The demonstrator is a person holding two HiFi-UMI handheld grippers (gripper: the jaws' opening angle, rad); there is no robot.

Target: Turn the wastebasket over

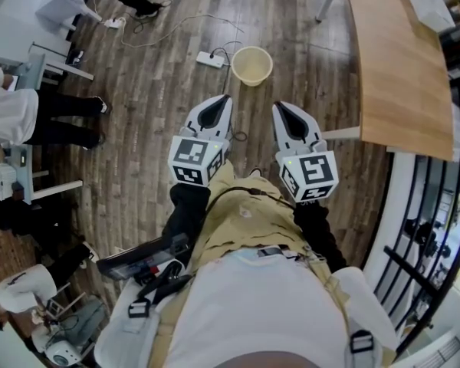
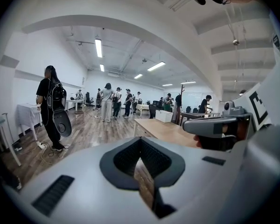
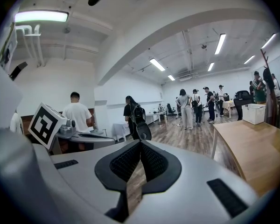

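Left gripper (image 1: 225,100) and right gripper (image 1: 278,107): both with jaws closed tip to tip and nothing between them. Each gripper view shows only wood floor through the slit behind the pads. Both are held side by side at centre frame in the head view, pointing toward the top of the frame. Wastebasket (image 1: 251,65): upper centre of the head view, standing upright on the floor with its mouth up, apart from both tips. It appears in neither gripper view. A power strip (image 1: 211,58) with a trailing cable lies just to its left, and a wooden table (image 1: 402,67) stands well to its right. Judgement: pale, thin-walled, seemingly empty, so probably light plastic, somewhat flexible and smooth. Best hold is likely the rolled rim, pinched on opposite sides, one gripper each, jaws opened first. A one-sided pinch may let it swing or slip.
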